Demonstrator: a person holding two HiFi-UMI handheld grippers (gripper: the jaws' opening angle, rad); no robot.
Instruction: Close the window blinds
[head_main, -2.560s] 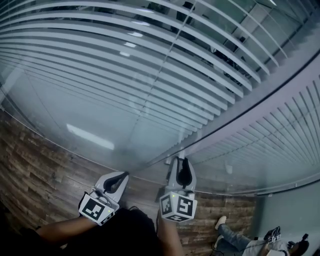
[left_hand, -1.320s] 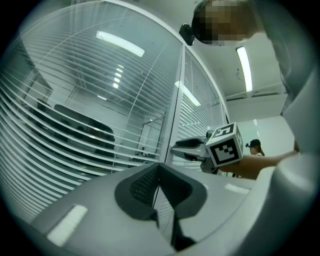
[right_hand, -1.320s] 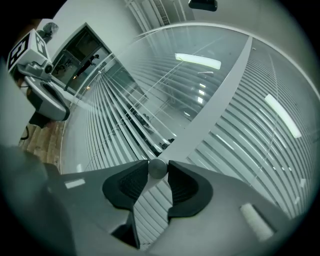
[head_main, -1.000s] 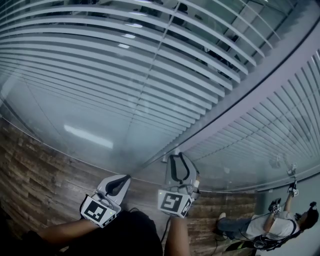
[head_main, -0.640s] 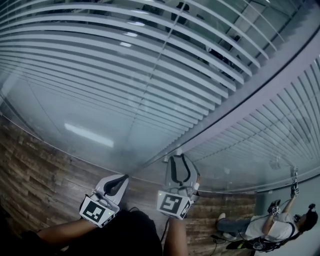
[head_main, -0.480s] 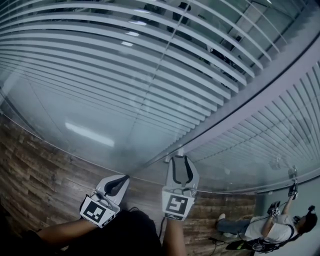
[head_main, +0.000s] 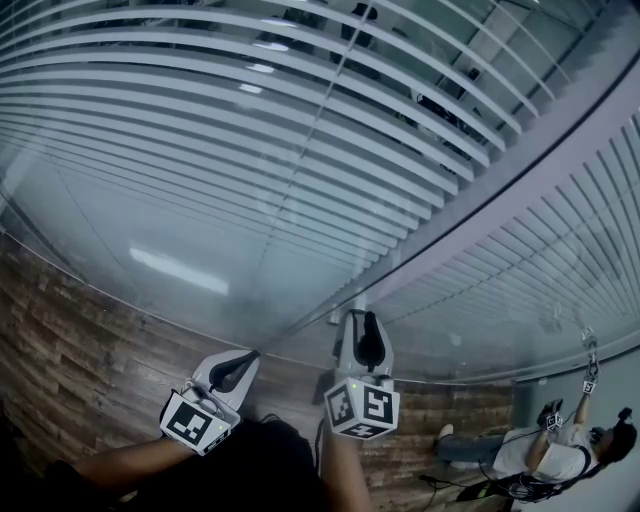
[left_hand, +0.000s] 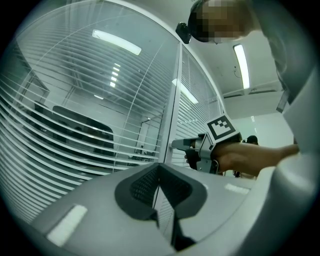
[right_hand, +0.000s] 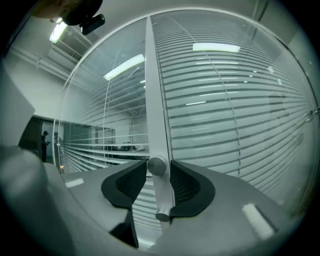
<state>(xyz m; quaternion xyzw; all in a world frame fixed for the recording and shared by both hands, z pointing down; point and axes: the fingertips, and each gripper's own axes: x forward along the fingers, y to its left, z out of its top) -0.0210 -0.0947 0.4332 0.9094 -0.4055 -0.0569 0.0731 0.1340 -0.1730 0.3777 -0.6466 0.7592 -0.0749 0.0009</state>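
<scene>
Rolled about its long axis since the head view of half a second before, with two faces of the marker cube now showing instead of one: right gripper (head_main: 361, 318), otherwise at the same spot against the window. Jaws closing around a small round metal knob (right_hand: 156, 166) standing between the pads, one pad at its edge, the other just beside it; no firm squeeze evident yet. Below the knob, on the same pale stem, a second, smaller stub (right_hand: 162, 216).

To the left and slightly lower, left gripper (head_main: 250, 356): jaws together, nothing between them, pointed at the glass, idle.

Behind the knob, the upright frame post (right_hand: 155, 90) carrying it, set between two glass panes (head_main: 190, 270). Behind the glass, window blinds (head_main: 250, 130): thin pale slats lying flat, dark gaps between them, hence not yet closed. Well apart at lower right of the head view, a person (head_main: 545, 455) by the wood-plank floor (head_main: 60, 330).

Handling, as judged: slats light and flimsy but shut off by the pane, so out of reach; knob the only place to take hold. Hard, rigid, smooth, probably slippery; best pinched square across the round head, pads on opposite sides, squeezed firmly before any twist. Little turning force expected.
</scene>
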